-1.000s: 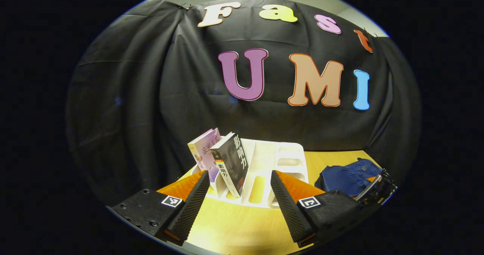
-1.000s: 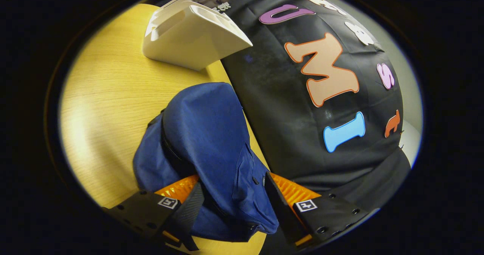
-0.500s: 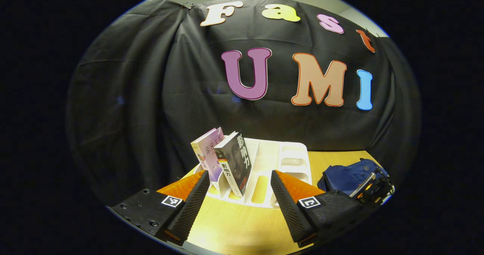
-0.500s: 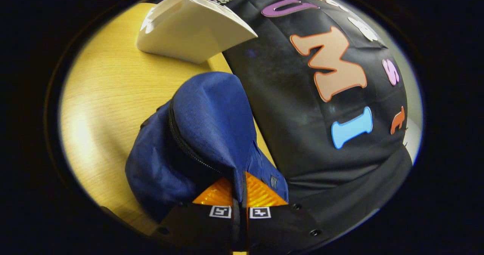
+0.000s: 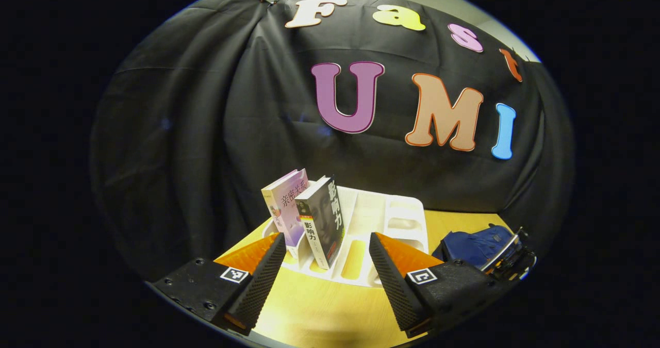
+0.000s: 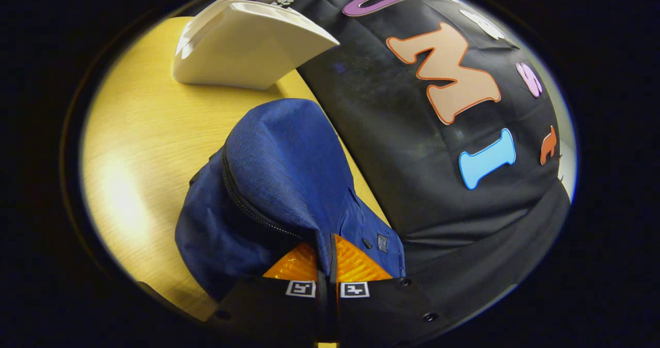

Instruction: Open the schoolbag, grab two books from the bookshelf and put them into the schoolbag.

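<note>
Right now my right claw [image 6: 328, 265] is clenched on a fold of the blue schoolbag [image 6: 278, 183], with the cloth pinched between both fingers near the dark zipper line [image 6: 247, 209]. The bag lies slumped on the yellow counter [image 6: 139, 147], close to the black cloth wall. I think the zipper is partly open where the flap lifts, but the dark gap is hard to read, so I cannot say what is inside. My left claw [image 5: 327, 265] is spread wide and holds nothing. It hangs just above the counter and looks straight at the white bookshelf [image 5: 397, 219]. Two books stand in the shelf's left slots, both leaning a little to the right. The dark book [image 5: 324, 224] is nearer to my left claw and sits almost in line with the gap between its fingers. The pale pink book [image 5: 284, 203] is just beside it, to the left. Their long sides run up and down, so I would reach forward and pinch a spine from its two flat sides. The other slots look bare. From the left claw, the bag lies far off to the right.
</note>
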`<state>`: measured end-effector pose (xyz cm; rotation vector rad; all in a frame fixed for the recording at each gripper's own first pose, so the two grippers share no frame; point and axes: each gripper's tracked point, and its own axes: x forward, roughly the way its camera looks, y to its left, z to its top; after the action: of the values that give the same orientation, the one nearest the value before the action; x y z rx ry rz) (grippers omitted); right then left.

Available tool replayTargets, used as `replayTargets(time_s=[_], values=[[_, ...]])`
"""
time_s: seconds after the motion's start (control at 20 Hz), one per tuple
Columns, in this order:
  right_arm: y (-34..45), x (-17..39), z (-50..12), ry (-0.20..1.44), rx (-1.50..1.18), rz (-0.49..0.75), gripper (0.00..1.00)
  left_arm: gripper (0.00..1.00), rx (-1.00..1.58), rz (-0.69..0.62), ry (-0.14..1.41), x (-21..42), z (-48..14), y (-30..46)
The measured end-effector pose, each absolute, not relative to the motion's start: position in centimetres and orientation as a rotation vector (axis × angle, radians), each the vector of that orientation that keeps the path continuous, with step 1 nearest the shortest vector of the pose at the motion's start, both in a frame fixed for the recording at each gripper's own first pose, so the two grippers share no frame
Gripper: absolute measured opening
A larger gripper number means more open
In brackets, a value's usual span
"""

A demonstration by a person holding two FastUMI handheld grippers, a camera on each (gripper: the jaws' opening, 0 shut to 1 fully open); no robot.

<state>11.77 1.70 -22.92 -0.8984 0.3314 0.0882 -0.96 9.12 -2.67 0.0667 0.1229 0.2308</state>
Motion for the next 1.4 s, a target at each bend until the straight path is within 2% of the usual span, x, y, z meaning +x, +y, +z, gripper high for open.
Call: replayTargets(time_s=[0.3, 0.4, 0.45, 0.6, 0.75, 0.8, 0.85, 0.9, 1.1, 1.15, 1.4], values=[[1.1, 12.4, -20.8, 0.329, -0.789, 0.042, 0.00, 0.94, 0.063, 0.215, 0.152, 1.7, -2.0, 11.1], [0.9, 12.5, -20.4, 0.340, -0.753, 0.028, 0.07, 0.94, 0.050, 0.190, 0.161, 3.2, -1.3, 11.6], [0.8, 12.5, -20.3, 0.345, -0.739, 0.021, 0.00, 0.94, 0.036, 0.172, 0.172, 4.0, -1.3, 11.8], [0.7, 12.6, -19.8, 0.351, -0.704, -0.007, 0.04, 0.94, 0.012, 0.129, 0.212, 6.5, -0.9, 12.7], [0.4, 12.6, -19.8, 0.357, -0.671, -0.032, 0.01, 0.94, 0.019, 0.076, 0.279, 9.0, -1.2, 13.8], [0.3, 12.7, -19.7, 0.360, -0.661, -0.040, 0.01, 0.90, 0.021, 0.067, 0.298, 10.0, -1.3, 14.3], [0.3, 12.7, -19.6, 0.362, -0.656, -0.045, 0.04, 0.94, 0.022, 0.061, 0.322, 10.9, -1.5, 14.8], [0.3, 12.7, -19.5, 0.365, -0.655, -0.049, 0.01, 0.94, 0.018, 0.052, 0.349, 11.8, -1.5, 15.1], [0.1, 12.8, -19.5, 0.372, -0.671, -0.053, 0.04, 0.93, 0.046, 0.026, 0.465, 15.1, -2.6, 16.2], [0.2, 12.8, -19.4, 0.372, -0.671, -0.054, 0.01, 0.93, 0.072, 0.023, 0.486, 15.8, -2.6, 16.2], [0.1, 12.9, -19.3, 0.377, -0.648, -0.066, 0.03, 0.92, 0.110, 0.003, 0.717, 17.0, -5.8, 16.7]])
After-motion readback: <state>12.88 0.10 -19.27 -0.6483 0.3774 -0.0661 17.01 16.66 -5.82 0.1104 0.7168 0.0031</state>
